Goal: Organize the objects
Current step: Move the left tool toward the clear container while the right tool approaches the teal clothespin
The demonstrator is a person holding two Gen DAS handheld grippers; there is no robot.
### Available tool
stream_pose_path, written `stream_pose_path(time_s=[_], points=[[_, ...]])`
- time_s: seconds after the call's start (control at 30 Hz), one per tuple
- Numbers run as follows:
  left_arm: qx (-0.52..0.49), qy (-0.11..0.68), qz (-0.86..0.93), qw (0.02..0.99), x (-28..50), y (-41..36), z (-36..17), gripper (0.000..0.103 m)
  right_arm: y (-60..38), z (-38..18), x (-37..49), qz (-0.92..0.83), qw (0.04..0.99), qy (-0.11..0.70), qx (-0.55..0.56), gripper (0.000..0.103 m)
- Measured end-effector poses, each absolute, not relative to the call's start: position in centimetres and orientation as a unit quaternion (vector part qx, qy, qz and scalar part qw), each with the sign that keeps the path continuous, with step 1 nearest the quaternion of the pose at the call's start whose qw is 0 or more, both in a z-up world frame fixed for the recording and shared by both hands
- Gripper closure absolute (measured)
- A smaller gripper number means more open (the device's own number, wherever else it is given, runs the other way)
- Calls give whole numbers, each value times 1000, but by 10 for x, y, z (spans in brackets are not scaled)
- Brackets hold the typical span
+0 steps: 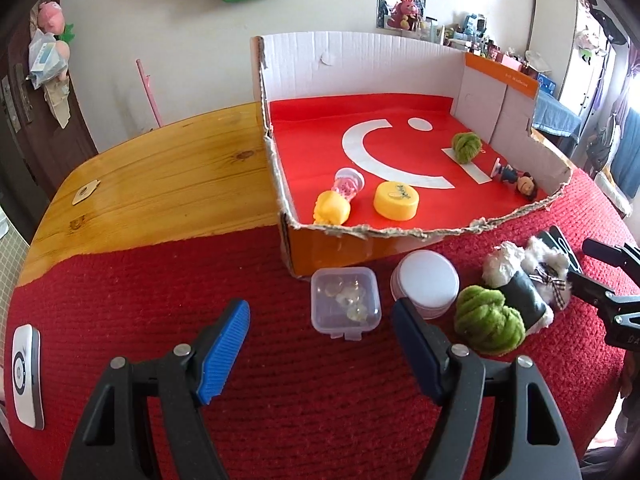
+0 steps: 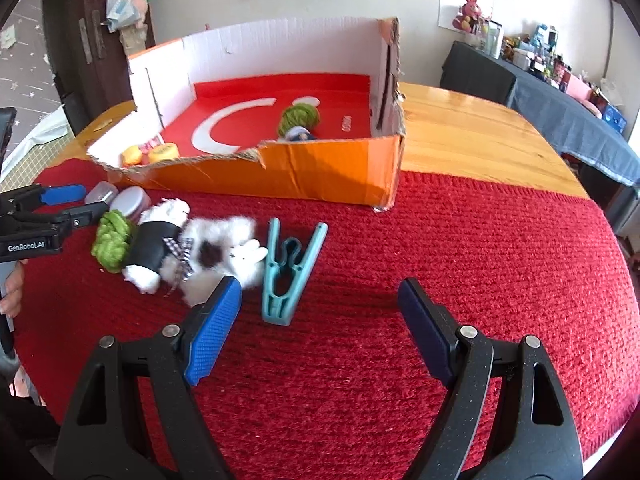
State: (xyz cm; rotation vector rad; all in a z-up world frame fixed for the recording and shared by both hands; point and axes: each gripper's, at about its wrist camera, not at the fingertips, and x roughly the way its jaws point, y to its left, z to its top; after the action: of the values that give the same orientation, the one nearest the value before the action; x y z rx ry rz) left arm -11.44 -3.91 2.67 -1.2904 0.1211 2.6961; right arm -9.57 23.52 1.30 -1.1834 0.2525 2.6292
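Cardboard box (image 1: 400, 236) holds small toys; left gripper (image 1: 320, 320) fingers spread, empty; right gripper (image 2: 320, 300) fingers spread, empty.

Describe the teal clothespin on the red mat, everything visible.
The clothespin is teal, looks like moulded plastic, with two long legs splayed in a V towards the box and a looped spring piece of the same colour between them. It lies flat on the red knitted mat, outside the box, just ahead of the open right gripper. The fluffy white plush toy lies right beside it; its fur seems to brush one leg. Neither gripper touches it. The left wrist view does not show it.
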Motion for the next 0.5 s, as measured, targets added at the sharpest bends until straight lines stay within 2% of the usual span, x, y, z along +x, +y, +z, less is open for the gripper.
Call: stream_pose_path(time_s=[0.17, 0.27, 0.43, 0.5], points=[[-436, 39, 896, 76, -117, -41, 24, 27, 248, 14, -91, 896, 158, 88, -407, 22], [-438, 41, 895, 80, -119, -41, 23, 27, 255, 15, -92, 893, 144, 105, -414, 22], [-437, 47, 894, 87, -120, -37, 23, 31, 248, 17, -101, 892, 128, 82, -425, 23], [-436, 48, 894, 90, -121, -36, 23, 33, 245, 17, -104, 892, 124, 74, -428, 28]])
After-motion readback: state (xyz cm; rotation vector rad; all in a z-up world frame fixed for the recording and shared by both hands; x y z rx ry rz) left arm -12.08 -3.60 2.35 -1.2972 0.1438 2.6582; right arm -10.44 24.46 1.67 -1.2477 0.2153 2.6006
